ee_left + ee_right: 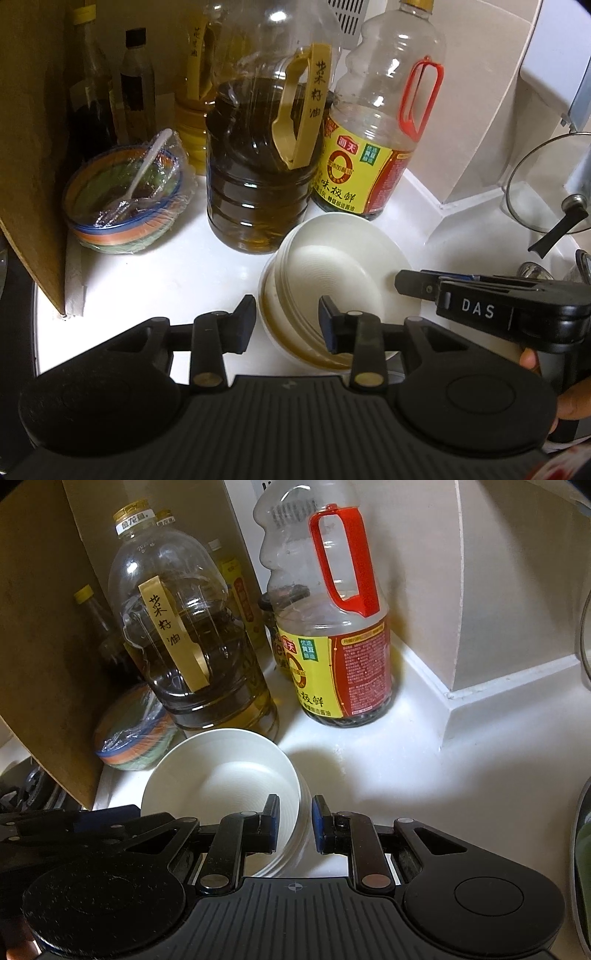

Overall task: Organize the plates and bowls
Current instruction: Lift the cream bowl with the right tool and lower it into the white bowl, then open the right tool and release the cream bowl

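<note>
Your left gripper point(288, 325) stands apart astride the bowl stack's point(332, 273) near rim; your right gripper point(295, 823) clamps its 3 o'clock rim. Bowls sit at 6 o'clock of the oil jug point(258, 147).

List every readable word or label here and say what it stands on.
"菜籽油": handwritten on the tan handle of the oil jug.
"味极鲜": yellow label of the soy sauce bottle.
"DAS": on the right gripper.
"金龙鱼": neck band of the oil jug.
Other label print: too small to read.
</note>
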